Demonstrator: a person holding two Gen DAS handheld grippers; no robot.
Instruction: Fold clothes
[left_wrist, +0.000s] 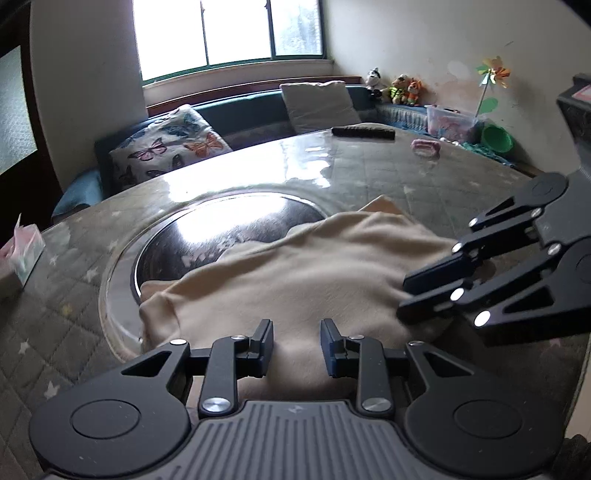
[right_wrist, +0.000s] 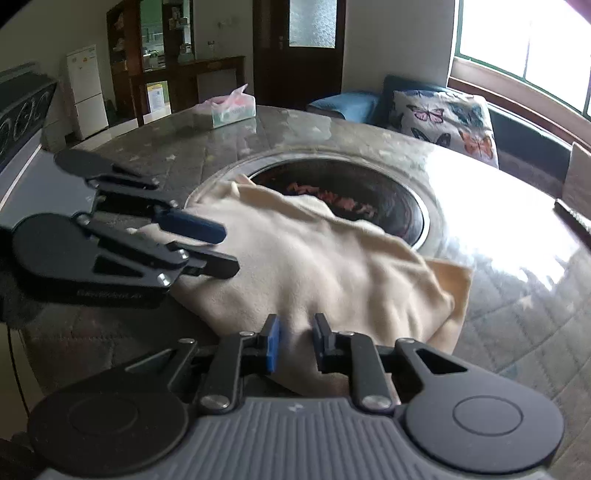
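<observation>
Daylight from a wide window (left_wrist: 229, 33) falls on a round worktop (left_wrist: 369, 166) with a glossy quilted cover and a dark circular recess (left_wrist: 229, 229) at its centre; a butterfly-print cushion (left_wrist: 166, 147) lies on the bench behind. The cream garment (left_wrist: 295, 277) lies bunched on the near side of the worktop, its far edge draped over the rim of the recess and one corner lying flat on the cover. The left gripper (left_wrist: 297, 345) is positioned over the near edge of the garment with its jaws spread a moderate way apart; cloth shows in the gap, but the pads are not pressing it. The right gripper (right_wrist: 295, 343) is set over the opposite near edge with its jaws narrower; whether they pinch the fabric cannot be told from either view. Judged from the layout, the step in hand is gathering or smoothing a partly folded garment. The next move calls for both sets of jaws to take a firm pinch on an edge, then draw the cloth clear of the recess onto flat surface before making a further fold.
</observation>
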